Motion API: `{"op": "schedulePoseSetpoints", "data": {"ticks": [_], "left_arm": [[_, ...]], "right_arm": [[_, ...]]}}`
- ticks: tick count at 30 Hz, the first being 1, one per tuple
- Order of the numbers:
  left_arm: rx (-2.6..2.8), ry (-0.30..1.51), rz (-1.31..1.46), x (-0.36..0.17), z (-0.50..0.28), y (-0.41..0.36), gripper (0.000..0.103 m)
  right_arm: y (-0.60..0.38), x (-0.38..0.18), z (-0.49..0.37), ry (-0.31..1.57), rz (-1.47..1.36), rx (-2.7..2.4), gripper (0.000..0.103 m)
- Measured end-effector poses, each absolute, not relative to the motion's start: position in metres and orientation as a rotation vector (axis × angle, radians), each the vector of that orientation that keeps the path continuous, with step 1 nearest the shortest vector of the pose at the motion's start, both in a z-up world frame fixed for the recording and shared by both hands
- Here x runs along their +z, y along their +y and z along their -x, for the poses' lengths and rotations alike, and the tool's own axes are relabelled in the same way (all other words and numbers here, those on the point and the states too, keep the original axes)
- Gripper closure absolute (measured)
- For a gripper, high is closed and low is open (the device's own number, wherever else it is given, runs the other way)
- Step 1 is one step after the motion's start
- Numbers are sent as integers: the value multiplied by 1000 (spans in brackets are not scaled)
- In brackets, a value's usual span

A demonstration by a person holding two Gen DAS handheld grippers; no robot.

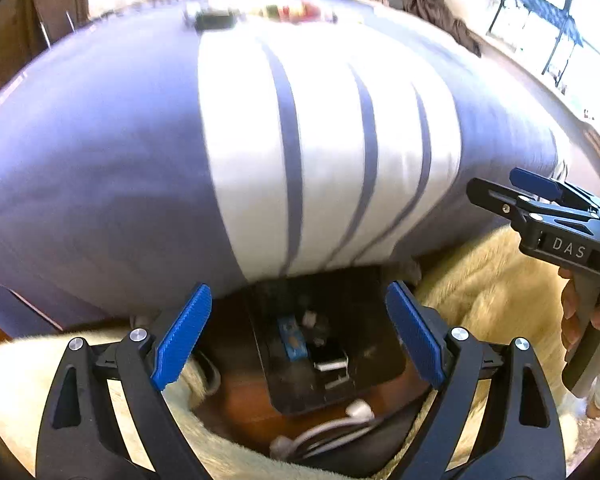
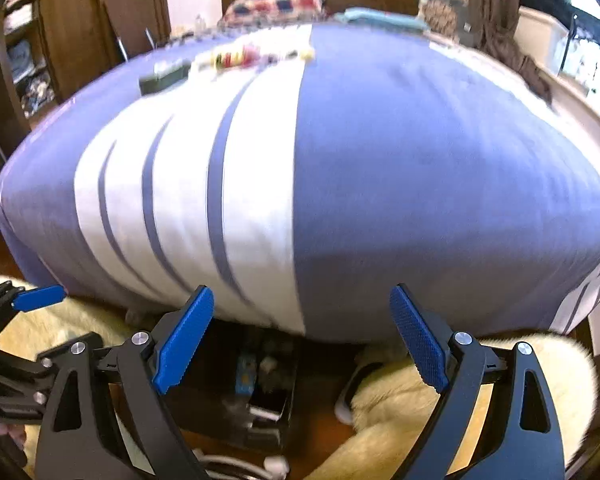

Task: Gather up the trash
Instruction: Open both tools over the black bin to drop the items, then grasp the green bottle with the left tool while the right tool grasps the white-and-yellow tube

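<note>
1. Left tongs (image 1: 298, 336): blue pads spread wide, nothing between them. They hang above a black bin (image 1: 332, 352) on the floor at the foot of the bed (image 1: 100, 160).
2. Right tongs (image 2: 302, 338): also spread wide, empty. In the left wrist view they show at the right edge, with a hand (image 1: 588, 320) on the grip.
3. Left tongs also show at the left edge of the right wrist view, pad apart from everything.
4. Trash, part one: inside the black bin sit a blue wrapper (image 1: 290, 336), some pale crumpled bits (image 1: 312, 320) and a small dark box with white edges (image 1: 332, 360). Blurred, so I cannot tell more.
5. Trash, part two: a row of small colourful items (image 2: 252, 54) lies far up the bed, next to a dark flat box (image 2: 164, 76). Well apart from both tongs.
6. Bed cover is blue-grey with a white band and thin dark stripes. Patterned pillow (image 2: 276, 6) at the headboard.
7. Cream fluffy rug (image 1: 492, 288) lies on both sides of the bin. White cable with plug (image 1: 340, 420) lies on the wood floor just in front of the bin.
</note>
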State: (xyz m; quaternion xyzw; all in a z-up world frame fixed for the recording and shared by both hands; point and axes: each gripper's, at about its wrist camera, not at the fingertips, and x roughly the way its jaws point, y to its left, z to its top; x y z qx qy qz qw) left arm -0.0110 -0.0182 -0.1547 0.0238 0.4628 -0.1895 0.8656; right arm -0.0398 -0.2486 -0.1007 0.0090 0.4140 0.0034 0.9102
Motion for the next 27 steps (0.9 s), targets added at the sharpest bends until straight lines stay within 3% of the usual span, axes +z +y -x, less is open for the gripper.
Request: {"op": "schedulePoseSetpoints", "data": {"ticks": [12,27], "left_arm": [[-327,815,-42,-93,-23,3,18],[-274,800,-26,-86,-115,8,19]], "right_arm": [[-252,-41,0,725,6,21,13],[-253,-54,-91,771,-4,-8,13]]}}
